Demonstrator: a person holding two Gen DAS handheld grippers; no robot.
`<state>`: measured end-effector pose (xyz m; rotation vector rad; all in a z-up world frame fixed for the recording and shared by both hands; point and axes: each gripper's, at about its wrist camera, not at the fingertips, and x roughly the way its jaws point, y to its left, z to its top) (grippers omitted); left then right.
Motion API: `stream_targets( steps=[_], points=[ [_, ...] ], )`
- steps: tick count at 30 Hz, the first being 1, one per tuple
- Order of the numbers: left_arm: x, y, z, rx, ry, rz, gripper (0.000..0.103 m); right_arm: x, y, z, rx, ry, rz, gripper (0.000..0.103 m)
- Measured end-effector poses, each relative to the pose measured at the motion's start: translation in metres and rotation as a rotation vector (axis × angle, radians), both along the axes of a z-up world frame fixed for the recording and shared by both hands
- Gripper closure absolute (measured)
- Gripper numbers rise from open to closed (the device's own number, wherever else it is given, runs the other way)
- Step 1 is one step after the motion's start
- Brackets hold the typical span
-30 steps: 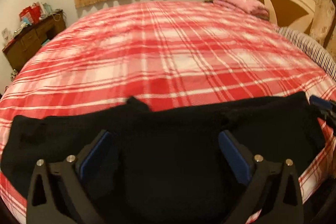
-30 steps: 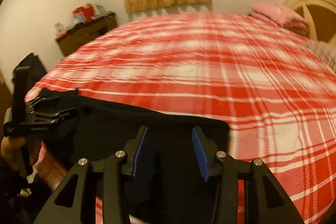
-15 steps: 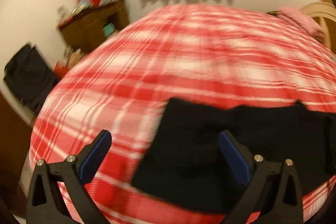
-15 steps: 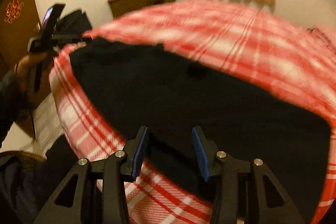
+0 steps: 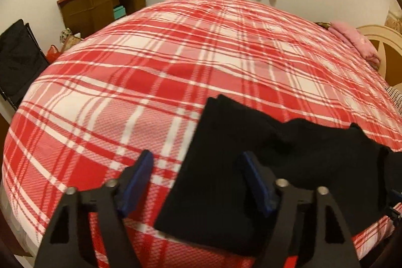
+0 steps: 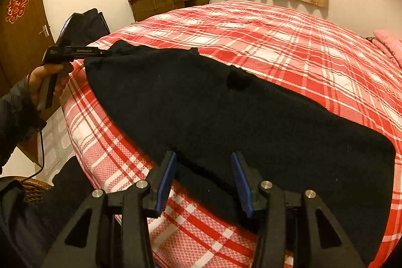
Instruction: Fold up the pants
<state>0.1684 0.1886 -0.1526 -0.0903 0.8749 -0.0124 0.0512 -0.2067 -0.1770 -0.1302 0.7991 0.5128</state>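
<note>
Pants, black, lie flat on your red plaid bed near its front edge. In the left wrist view they fill the frame from 4 to 6 o'clock, with one straight cut edge running from the centre down toward 6. Your left claw hangs over that edge with its jaws closing; its right blue pad is over the black cloth and its left pad over bare plaid, and neither pad presses on the fabric. A brown dresser stands at 11 o'clock and a pink pillow at 2.

In the right wrist view the pants stretch from 10 o'clock across to 4. Your right claw sits part open over their near hem, pads apart and clamping nothing. At 9 o'clock your left hand holds the left claw, whose tip reaches the far corner of the pants.
</note>
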Motion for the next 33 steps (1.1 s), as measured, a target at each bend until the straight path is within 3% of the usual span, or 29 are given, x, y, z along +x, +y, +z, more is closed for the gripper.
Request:
stream_targets(
  steps=[1,3,5,10,13,15,16,18,20,22,24,27,28,30,33],
  points=[
    [0.0,0.002,0.002,-0.029,0.005,-0.022,0.062,-0.001,0.0,0.001,0.005,-0.002,0.0,0.056],
    [-0.003,-0.004,0.006,-0.014,0.004,-0.037,0.069,-0.002,-0.001,0.002,0.01,-0.008,0.001,0.056],
    [-0.007,-0.007,0.01,0.001,-0.001,-0.048,0.085,-0.003,-0.002,0.005,0.015,-0.022,-0.002,0.056],
    [-0.013,0.002,0.023,-0.091,-0.012,-0.03,0.095,-0.003,-0.01,0.011,0.029,-0.039,-0.02,0.056],
    [-0.015,-0.002,0.028,-0.062,-0.027,-0.023,0.095,-0.001,-0.013,0.012,0.032,-0.039,-0.028,0.056],
    [-0.013,-0.006,0.024,0.016,-0.025,-0.005,0.093,-0.001,-0.014,0.011,0.028,-0.038,-0.034,0.056],
    [-0.011,-0.006,0.021,0.035,-0.021,0.001,0.086,-0.001,-0.014,0.01,0.027,-0.037,-0.033,0.056],
    [-0.011,-0.009,0.013,0.107,-0.015,0.024,0.071,-0.002,-0.014,0.01,0.026,-0.037,-0.029,0.056],
    [-0.012,-0.01,0.008,0.143,-0.026,0.025,0.042,-0.002,-0.013,0.01,0.024,-0.039,-0.025,0.056],
    [-0.014,-0.009,0.005,0.15,-0.041,0.028,0.037,-0.001,-0.012,0.008,0.023,-0.037,-0.024,0.056],
    [-0.013,-0.002,0.0,0.098,-0.032,0.012,0.037,0.0,-0.011,0.006,0.023,-0.029,-0.024,0.056],
    [-0.011,0.005,-0.002,0.007,-0.015,-0.008,0.05,0.003,-0.009,0.001,0.011,-0.012,-0.029,0.056],
    [-0.012,0.001,-0.001,-0.002,-0.013,-0.029,0.064,0.003,-0.009,0.0,0.005,-0.008,-0.03,0.056],
    [-0.014,-0.01,0.002,0.038,-0.015,-0.057,0.07,0.003,-0.008,-0.001,-0.002,-0.007,-0.031,0.056],
    [-0.018,-0.019,0.01,0.063,-0.019,-0.077,0.091,0.003,-0.007,-0.001,-0.018,-0.002,-0.03,0.056]
  ],
)
